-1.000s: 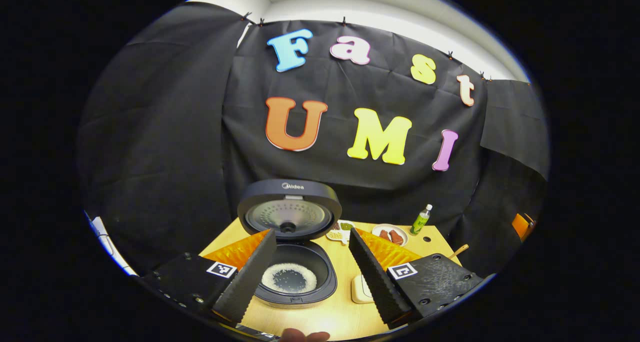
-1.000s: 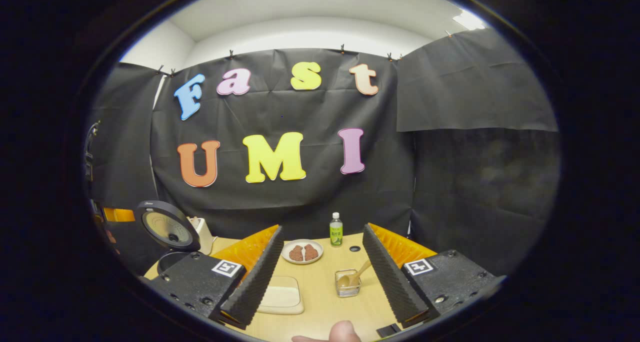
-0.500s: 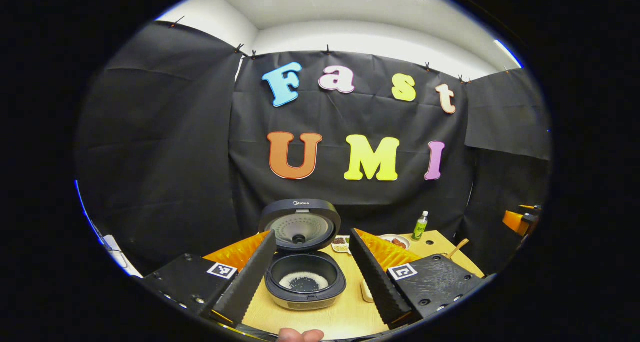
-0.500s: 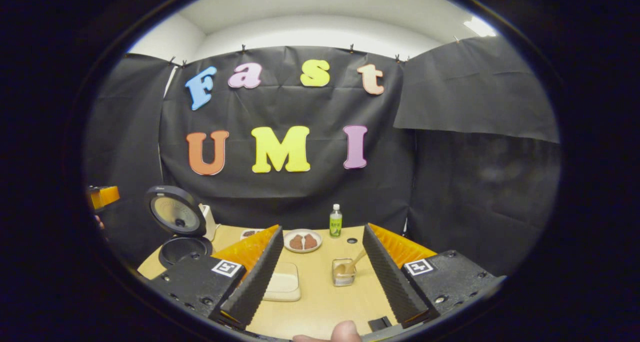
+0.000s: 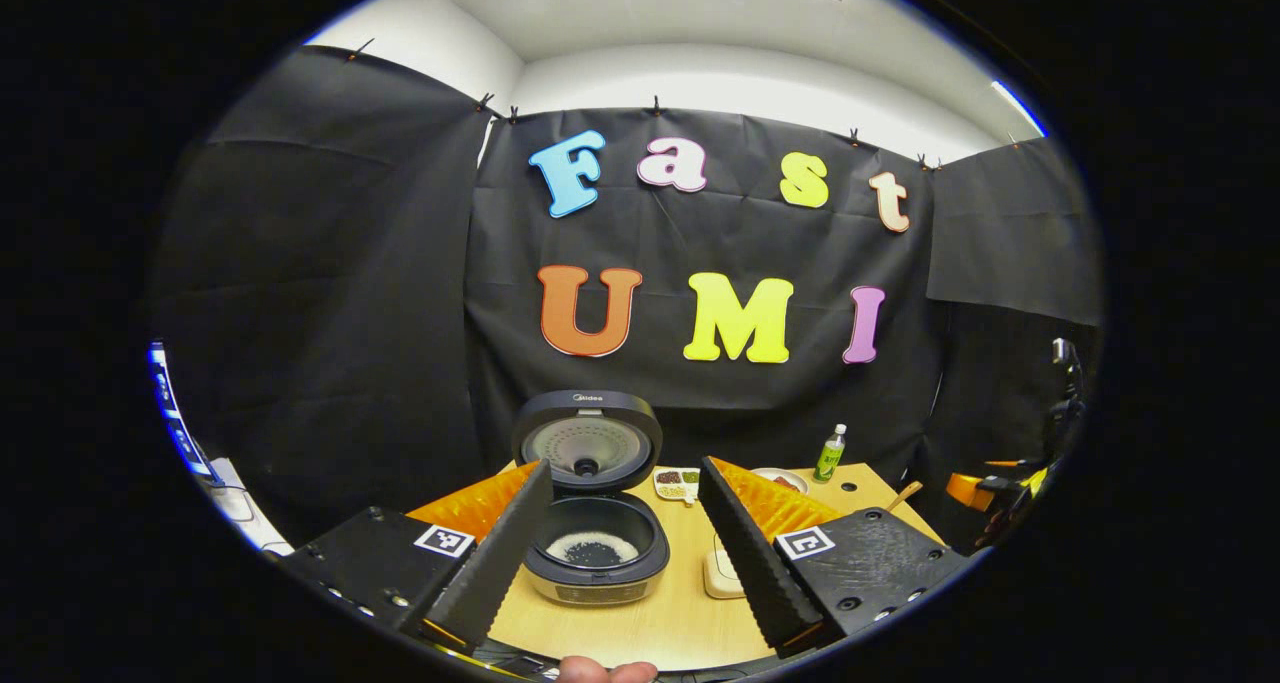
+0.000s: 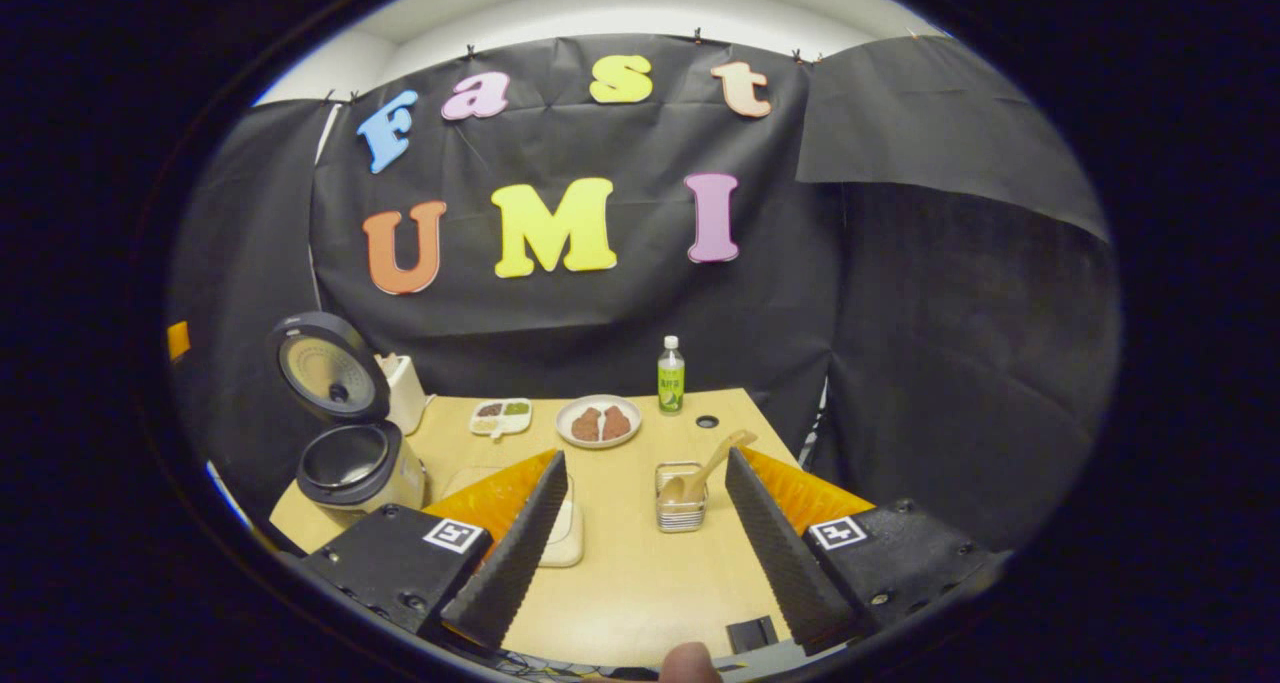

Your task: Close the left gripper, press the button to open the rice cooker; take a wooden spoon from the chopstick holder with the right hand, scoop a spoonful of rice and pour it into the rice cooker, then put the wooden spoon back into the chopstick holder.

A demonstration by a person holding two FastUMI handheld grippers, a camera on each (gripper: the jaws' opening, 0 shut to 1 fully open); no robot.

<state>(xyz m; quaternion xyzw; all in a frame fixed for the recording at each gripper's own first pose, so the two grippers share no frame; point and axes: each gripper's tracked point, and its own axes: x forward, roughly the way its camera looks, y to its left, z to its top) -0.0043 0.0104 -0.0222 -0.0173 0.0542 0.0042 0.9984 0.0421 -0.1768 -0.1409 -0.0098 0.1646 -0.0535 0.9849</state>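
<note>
hidden or unclear: the rice cooker's point(image 5: 596, 553) front button cannot be made out in either view; the left gripper's point(image 5: 625, 553) right finger covers most of the pale tray point(image 5: 718, 575) beside the cooker; the small sectioned dish point(image 5: 677, 483) and the plate point(image 6: 598, 421) hold food too small to name
rice cooker: dark body with its round lid point(image 5: 587, 441) standing upright at the back, a patch of white rice on the floor of the inner pot; in the right gripper view it stands at the left edge of the table point(image 6: 640, 583)
wooden spoon: the wooden spoon point(image 6: 706, 471) leans with its handle up and to the right, bowl down inside the chopstick holder point(image 6: 681, 498), a small wire basket to the right of the rice cooker, past the pale tray
left gripper: fingers spread wide, nothing between them; the rice cooker lies ahead between the fingers, apart from both
right gripper: the right gripper point(image 6: 641, 553) has its fingers spread wide and empty; the chopstick holder sits ahead between them, nearer the right finger, not touching
bottle: a green bottle point(image 6: 670, 375) stands at the far table edge, well right of the rice cooker
</note>
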